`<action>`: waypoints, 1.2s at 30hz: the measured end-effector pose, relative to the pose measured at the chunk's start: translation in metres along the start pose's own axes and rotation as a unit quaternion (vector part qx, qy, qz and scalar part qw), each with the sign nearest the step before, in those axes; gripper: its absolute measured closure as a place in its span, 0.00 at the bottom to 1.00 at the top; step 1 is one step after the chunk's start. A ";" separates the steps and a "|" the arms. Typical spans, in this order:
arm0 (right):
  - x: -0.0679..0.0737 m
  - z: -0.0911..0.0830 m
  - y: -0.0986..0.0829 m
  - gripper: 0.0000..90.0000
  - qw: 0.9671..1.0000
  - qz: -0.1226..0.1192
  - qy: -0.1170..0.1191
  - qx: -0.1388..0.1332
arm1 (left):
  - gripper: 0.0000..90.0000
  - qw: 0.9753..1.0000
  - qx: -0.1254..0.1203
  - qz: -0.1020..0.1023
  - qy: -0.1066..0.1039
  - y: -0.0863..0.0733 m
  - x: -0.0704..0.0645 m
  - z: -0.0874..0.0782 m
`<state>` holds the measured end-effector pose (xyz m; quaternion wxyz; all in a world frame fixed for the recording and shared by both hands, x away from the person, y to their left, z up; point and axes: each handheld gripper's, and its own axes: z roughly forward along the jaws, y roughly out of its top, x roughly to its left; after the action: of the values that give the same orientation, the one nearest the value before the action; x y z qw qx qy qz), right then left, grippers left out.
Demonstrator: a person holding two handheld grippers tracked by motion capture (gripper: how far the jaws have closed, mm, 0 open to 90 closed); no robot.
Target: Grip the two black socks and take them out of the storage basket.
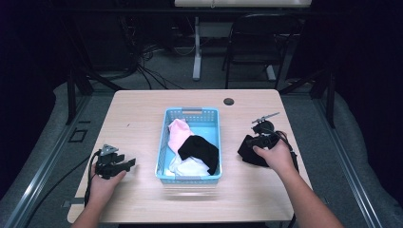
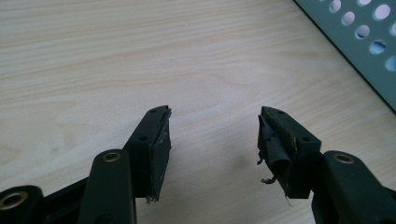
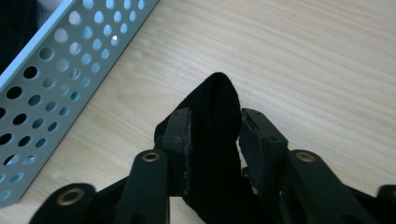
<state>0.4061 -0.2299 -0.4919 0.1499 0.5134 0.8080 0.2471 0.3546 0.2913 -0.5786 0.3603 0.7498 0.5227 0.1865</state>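
While the left claw (image 2: 214,135) gapes over bare table (image 2: 116,60), the right claw (image 3: 215,128) pinches a black sock (image 3: 215,140).

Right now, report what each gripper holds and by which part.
The right gripper is shut on a black cloth, pinching a raised fold of it. The left gripper is open over the table, holding nothing.
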 end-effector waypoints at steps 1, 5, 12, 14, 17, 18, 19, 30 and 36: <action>0.001 -0.003 0.003 0.66 1.000 -0.001 -0.003 -0.006 | 0.49 1.000 0.001 0.000 -0.001 0.000 0.000 0.000; 0.003 -0.011 0.010 0.65 1.000 -0.003 -0.008 -0.015 | 0.49 1.000 -0.001 0.000 0.000 0.000 -0.001 0.000; 0.011 -0.027 0.025 0.65 0.999 -0.016 -0.010 -0.034 | 0.49 1.000 0.000 0.001 0.000 0.000 -0.001 -0.001; 0.012 -0.029 0.027 0.66 0.999 -0.018 -0.010 -0.035 | 0.49 1.000 -0.001 0.001 0.000 0.000 -0.001 -0.001; 0.021 -0.034 0.035 0.66 0.999 -0.030 -0.006 -0.039 | 0.49 1.000 -0.001 0.001 0.000 0.000 -0.001 -0.001; 0.021 -0.034 0.035 0.66 0.999 -0.030 -0.006 -0.039 | 0.49 1.000 -0.001 0.001 0.000 0.000 -0.001 -0.001; 0.026 -0.037 0.039 0.66 0.998 -0.035 -0.002 -0.043 | 0.49 1.000 -0.002 0.001 0.000 0.000 -0.001 -0.001; 0.054 -0.041 0.058 0.65 0.997 -0.066 0.019 -0.048 | 0.49 1.000 -0.002 0.003 -0.001 -0.001 -0.001 -0.001; 0.069 -0.037 0.067 0.65 0.995 -0.079 0.032 -0.047 | 0.49 1.000 -0.002 0.002 -0.002 -0.001 -0.001 -0.001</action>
<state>0.4087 -0.1537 -0.4230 0.1672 0.4323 0.8380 0.2881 0.3533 0.2906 -0.5784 0.3626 0.7503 0.5202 0.1870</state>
